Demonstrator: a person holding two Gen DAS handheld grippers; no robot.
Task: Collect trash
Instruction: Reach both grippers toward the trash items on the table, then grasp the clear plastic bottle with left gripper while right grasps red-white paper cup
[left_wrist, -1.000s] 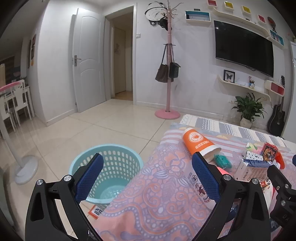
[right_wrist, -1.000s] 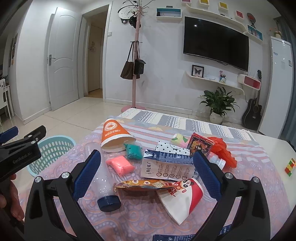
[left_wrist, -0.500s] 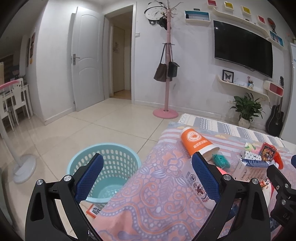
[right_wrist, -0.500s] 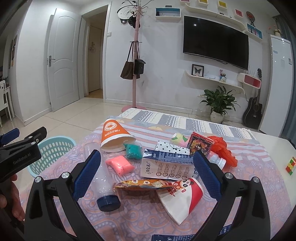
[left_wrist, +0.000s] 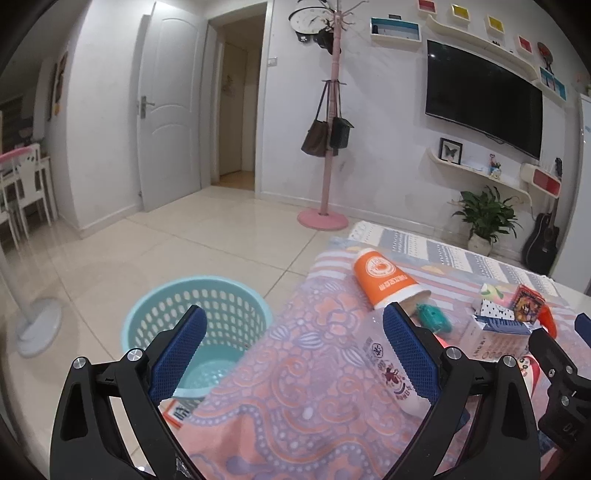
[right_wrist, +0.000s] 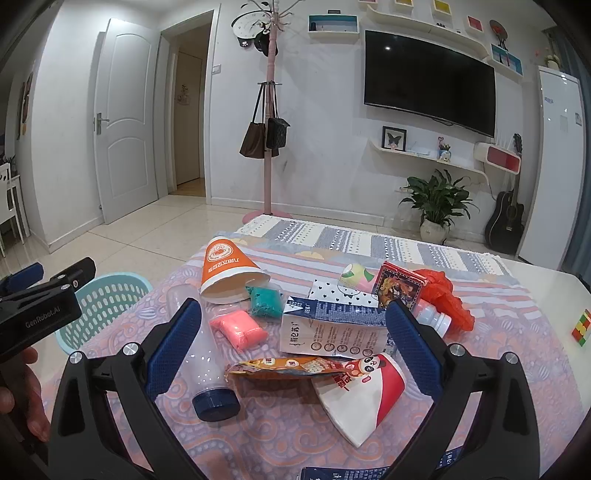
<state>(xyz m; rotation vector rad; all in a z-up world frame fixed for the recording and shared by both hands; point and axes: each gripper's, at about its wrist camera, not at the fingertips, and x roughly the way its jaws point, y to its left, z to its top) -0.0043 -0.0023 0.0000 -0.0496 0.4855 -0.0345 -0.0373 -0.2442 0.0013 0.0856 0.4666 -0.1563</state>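
Trash lies on a table with a patterned cloth (right_wrist: 280, 435): an orange paper cup (right_wrist: 225, 271) on its side, a clear bottle with a blue cap (right_wrist: 203, 369), a pink lump (right_wrist: 238, 328), a teal lump (right_wrist: 264, 301), a milk carton (right_wrist: 332, 328), a snack wrapper (right_wrist: 291, 367), a red and white cup (right_wrist: 364, 395) and an orange bag (right_wrist: 443, 295). A light blue basket (left_wrist: 195, 325) stands on the floor left of the table. My left gripper (left_wrist: 291, 354) is open and empty over the table's left edge. My right gripper (right_wrist: 293, 354) is open and empty above the trash.
A colour cube (right_wrist: 581, 326) lies at the table's right edge. A pink coat stand (left_wrist: 325, 218) with bags, a fan base (left_wrist: 37, 325), a potted plant (right_wrist: 436, 210) and a guitar (right_wrist: 504, 218) stand on the tiled floor. A paper (left_wrist: 181, 413) lies by the basket.
Both views have shifted only slightly. The grippers stay open and the trash has not moved.
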